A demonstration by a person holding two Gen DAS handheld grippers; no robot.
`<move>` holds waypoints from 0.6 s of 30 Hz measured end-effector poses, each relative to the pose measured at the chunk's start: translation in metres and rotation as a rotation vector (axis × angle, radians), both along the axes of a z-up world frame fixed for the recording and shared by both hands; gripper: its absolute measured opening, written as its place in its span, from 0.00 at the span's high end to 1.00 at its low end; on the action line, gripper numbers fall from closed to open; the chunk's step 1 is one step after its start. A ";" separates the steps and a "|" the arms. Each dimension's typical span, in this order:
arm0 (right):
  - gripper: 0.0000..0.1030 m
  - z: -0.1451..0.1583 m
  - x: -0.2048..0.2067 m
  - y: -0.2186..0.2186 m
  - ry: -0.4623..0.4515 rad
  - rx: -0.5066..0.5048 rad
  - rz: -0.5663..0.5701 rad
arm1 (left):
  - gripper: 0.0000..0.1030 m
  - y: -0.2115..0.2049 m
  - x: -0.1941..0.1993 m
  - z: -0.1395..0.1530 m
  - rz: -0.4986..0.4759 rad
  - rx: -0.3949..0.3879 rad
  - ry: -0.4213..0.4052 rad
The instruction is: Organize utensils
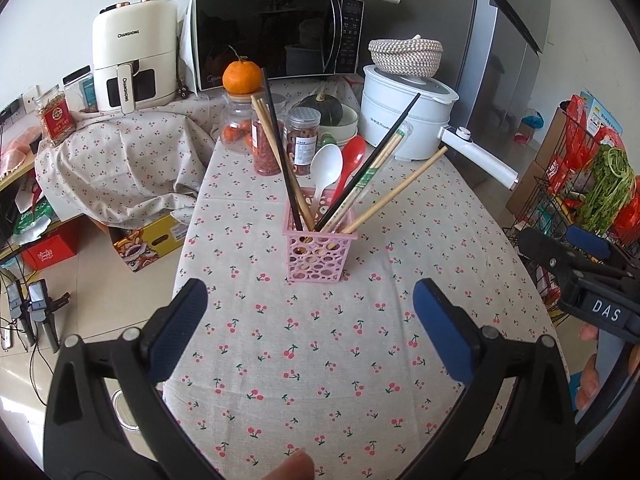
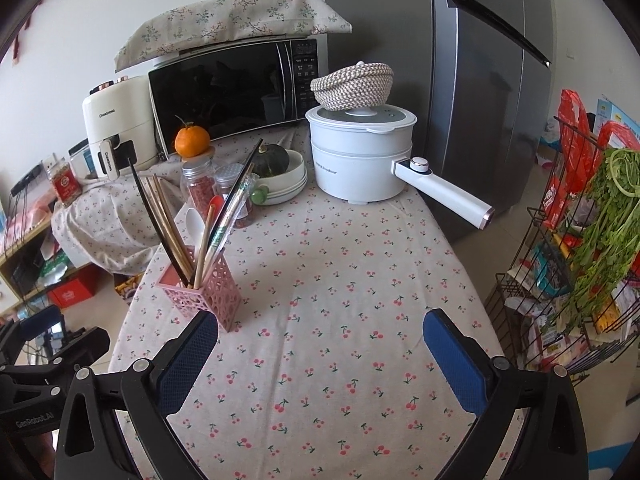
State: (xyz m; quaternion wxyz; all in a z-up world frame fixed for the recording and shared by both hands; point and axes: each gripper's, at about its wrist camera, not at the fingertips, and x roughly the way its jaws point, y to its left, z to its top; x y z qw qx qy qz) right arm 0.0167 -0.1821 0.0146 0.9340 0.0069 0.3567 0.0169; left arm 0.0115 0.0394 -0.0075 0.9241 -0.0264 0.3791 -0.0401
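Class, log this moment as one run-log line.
left gripper: open, empty | right gripper: open, empty | chopsticks, spoons: standing in pink perforated plastic basket | cherry-print tablecloth

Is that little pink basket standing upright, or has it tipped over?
Upright. The pink basket sits flat on the cherry tablecloth, its opening facing up, with chopsticks and two spoons sticking out.

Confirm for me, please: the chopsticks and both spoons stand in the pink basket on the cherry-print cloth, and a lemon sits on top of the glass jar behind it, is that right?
Not quite: the fruit on the glass jar is an orange, not a lemon, as the left wrist view shows. The chopsticks, the white spoon and the red spoon do stand in the pink basket on the cherry-print cloth.
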 end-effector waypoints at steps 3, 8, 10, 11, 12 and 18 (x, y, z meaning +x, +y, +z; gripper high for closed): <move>0.00 0.000 0.000 0.000 -0.001 0.003 0.003 | 0.01 -0.001 0.000 0.001 0.004 0.002 -0.004; 0.00 0.001 -0.001 0.000 -0.011 -0.008 0.002 | 0.01 -0.003 0.000 0.001 0.000 0.007 -0.003; 0.00 0.001 0.000 -0.001 -0.012 -0.006 0.001 | 0.01 -0.004 0.000 0.001 -0.001 0.010 -0.004; 0.00 0.001 0.000 -0.001 -0.013 -0.006 0.000 | 0.01 -0.005 0.000 0.001 -0.001 0.011 -0.004; 0.00 0.001 0.000 -0.002 -0.014 -0.005 0.000 | 0.01 -0.005 0.001 0.001 -0.001 0.012 -0.005; 0.00 0.002 0.000 -0.001 -0.015 -0.005 0.005 | 0.01 -0.007 0.001 0.003 0.007 0.014 -0.016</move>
